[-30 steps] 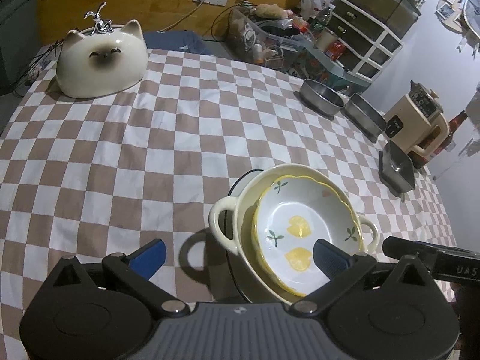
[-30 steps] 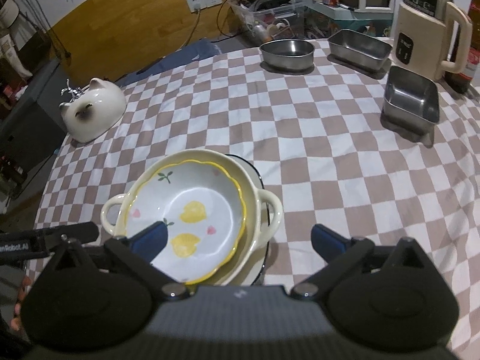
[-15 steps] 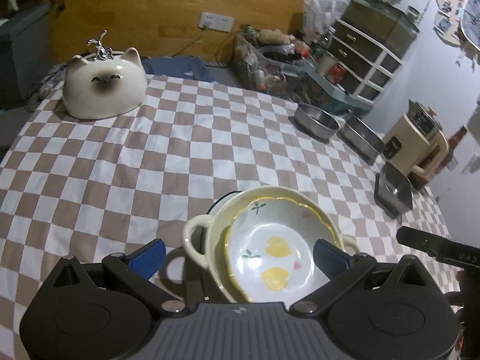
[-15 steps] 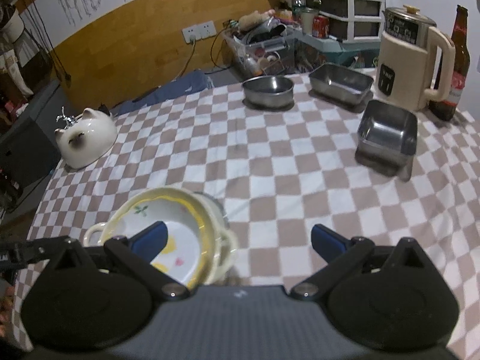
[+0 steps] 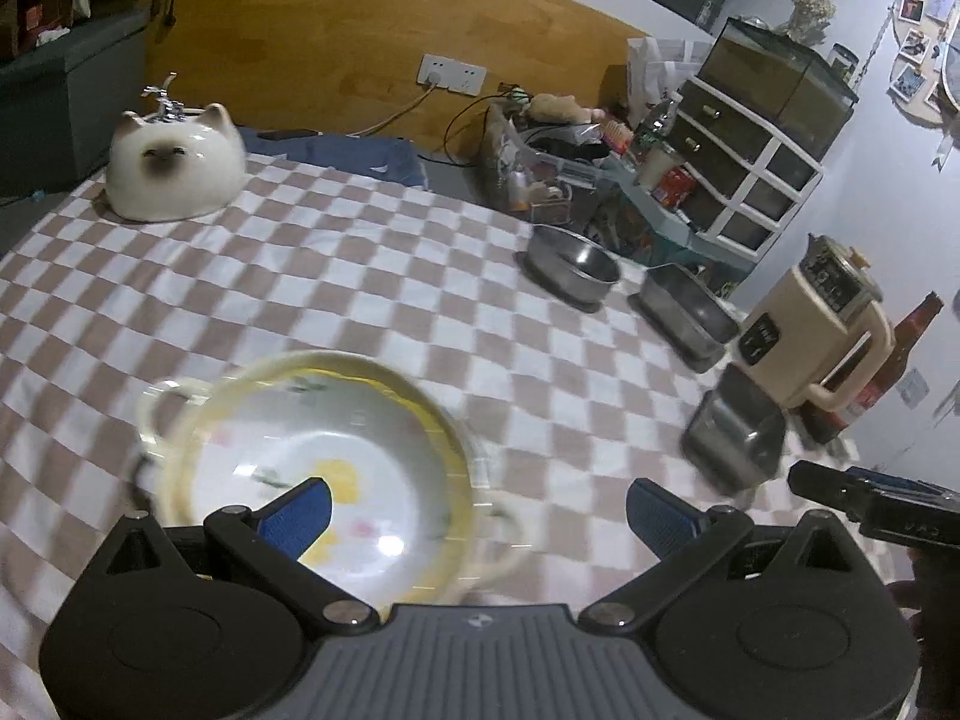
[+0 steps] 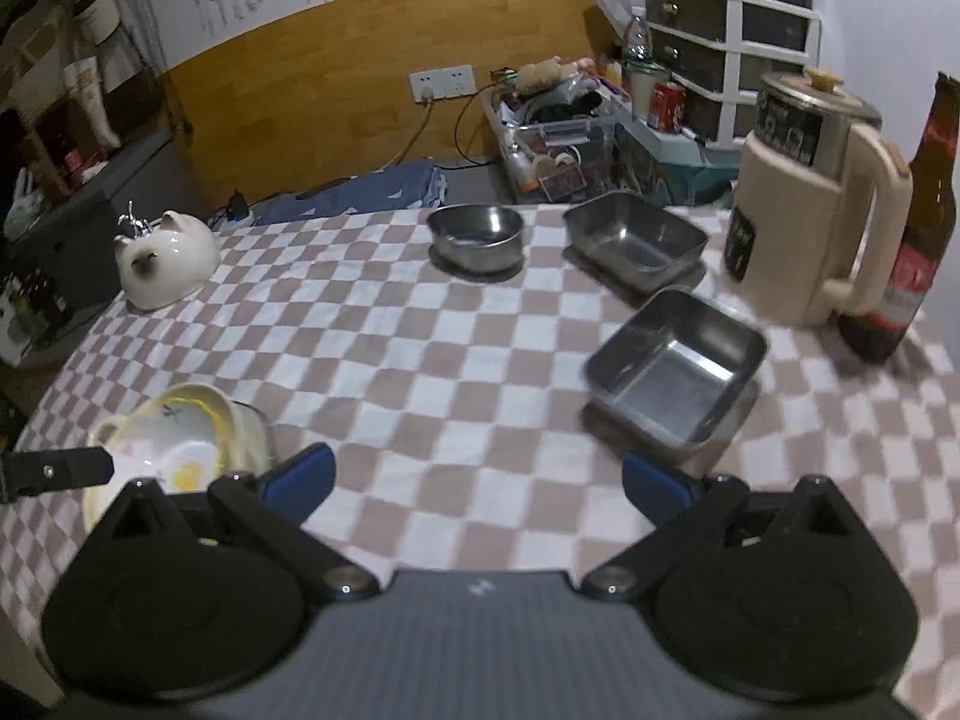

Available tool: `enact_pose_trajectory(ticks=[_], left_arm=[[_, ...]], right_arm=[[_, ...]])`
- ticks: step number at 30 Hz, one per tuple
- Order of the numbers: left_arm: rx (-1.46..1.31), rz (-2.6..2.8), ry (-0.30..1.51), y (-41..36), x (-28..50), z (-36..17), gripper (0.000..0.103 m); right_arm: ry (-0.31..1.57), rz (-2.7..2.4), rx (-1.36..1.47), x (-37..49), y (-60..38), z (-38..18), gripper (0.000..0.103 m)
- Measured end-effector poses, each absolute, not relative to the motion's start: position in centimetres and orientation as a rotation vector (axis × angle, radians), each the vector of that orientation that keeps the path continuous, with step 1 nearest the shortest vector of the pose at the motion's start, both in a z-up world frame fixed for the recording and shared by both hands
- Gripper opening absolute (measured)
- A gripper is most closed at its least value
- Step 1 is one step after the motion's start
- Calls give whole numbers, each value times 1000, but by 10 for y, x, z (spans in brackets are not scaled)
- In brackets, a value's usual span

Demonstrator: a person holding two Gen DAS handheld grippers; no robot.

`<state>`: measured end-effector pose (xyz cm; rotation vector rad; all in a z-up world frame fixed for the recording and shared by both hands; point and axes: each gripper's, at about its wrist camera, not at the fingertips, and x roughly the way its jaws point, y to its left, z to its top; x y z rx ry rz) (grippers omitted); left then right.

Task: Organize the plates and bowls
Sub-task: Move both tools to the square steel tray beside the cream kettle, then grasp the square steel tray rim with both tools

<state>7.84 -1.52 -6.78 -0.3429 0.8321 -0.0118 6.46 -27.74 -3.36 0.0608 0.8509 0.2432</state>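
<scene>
Both the left claw (image 5: 477,504) and the right claw (image 6: 477,480) gape wide and empty beside the stacked lemon-print bowl (image 5: 324,468).

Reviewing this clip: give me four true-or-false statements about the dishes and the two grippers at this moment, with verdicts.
1. The lemon-patterned bowl sits nested inside the cream handled bowl. True.
2. The right gripper is shut on the square steel tray. False: its jaws are open, holding nothing.
3. The round steel bowl stands apart from the ceramic stack. True.
4. The left gripper grips the lemon-patterned bowl. False: it is open and empty.
</scene>
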Motion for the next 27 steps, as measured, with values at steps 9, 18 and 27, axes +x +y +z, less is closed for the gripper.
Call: enact_pose_trajectory(ticks=[9, 18, 27], left_arm=[[-443, -27, 806, -88, 111, -65, 103], [-612, -8, 909, -122, 159, -78, 103], [-728, -115, 1009, -159, 196, -101, 87]], right_arm=[[753, 364, -4, 103, -357, -21, 102], [752, 354, -14, 158, -412, -27, 103], [870, 432, -92, 231, -420, -73, 102]])
